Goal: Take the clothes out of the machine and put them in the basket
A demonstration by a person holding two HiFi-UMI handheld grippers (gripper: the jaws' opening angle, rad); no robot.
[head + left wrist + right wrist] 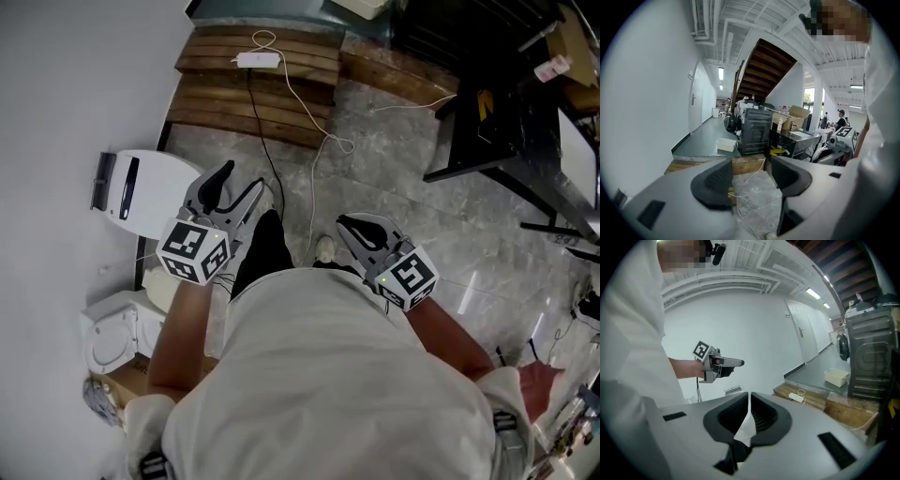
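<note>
The left tool (244,176) has its jaws apart with nothing between them. The right tool (347,225) has them together, and no cloth shows there. No clothes are in view. Past the wooden step (253,89), a white tub (836,377) and probably the machine (841,347) stand far off. I judge this is the approach; the next move is to walk there and reach in.

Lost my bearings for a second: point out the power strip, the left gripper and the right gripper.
power strip (258,60), head view, middle of its white body.
left gripper (244,176), head view, gap between its open jaw tips.
right gripper (345,222), head view, its closed jaw tips.
</note>
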